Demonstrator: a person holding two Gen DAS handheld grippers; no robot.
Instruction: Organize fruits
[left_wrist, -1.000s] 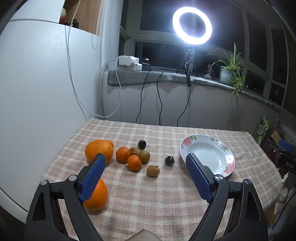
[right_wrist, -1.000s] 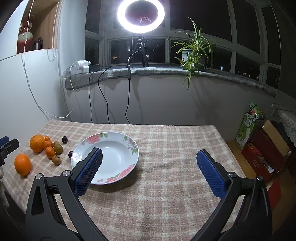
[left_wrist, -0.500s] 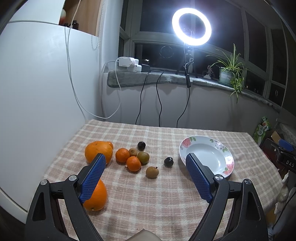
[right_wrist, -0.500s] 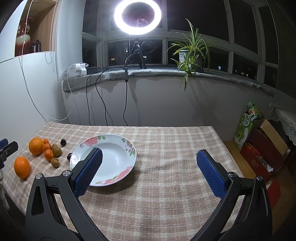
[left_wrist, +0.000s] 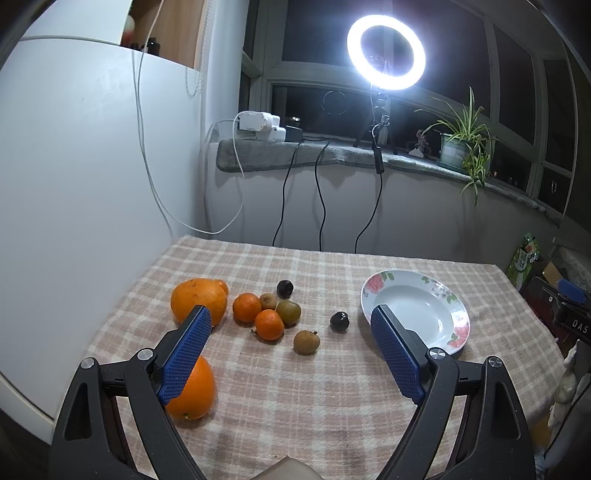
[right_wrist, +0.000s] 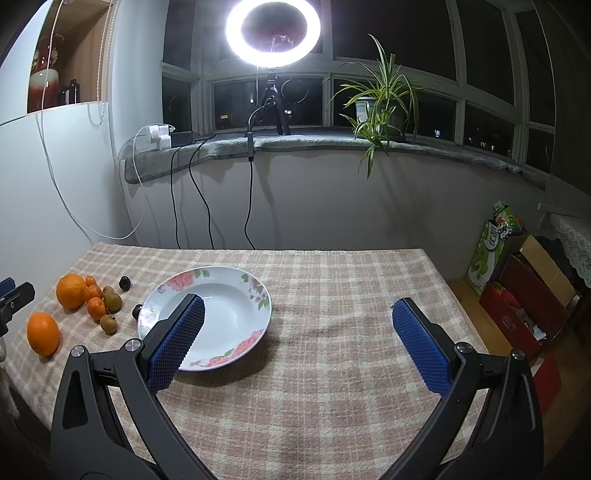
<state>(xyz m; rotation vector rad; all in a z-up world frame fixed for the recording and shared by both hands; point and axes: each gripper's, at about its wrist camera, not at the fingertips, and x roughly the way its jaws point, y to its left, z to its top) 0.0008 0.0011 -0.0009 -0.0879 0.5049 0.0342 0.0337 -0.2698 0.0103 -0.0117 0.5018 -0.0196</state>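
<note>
Oranges, small tangerines, brown kiwis and dark plums were clustered on the checked-cloth counter, left of an empty floral-rimmed white plate. The left claw was held wide above the fruit. The right claw was spread wide beside the plate, gripping nothing.

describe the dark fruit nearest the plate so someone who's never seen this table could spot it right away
Start at the white floral plate on the checked tablecloth. Just left of its rim, apart from the cluster of oranges, sits a small dark fruit. It is near black, unlike the brown fruit beside it, and closer to the plate than the other dark fruit.
</note>
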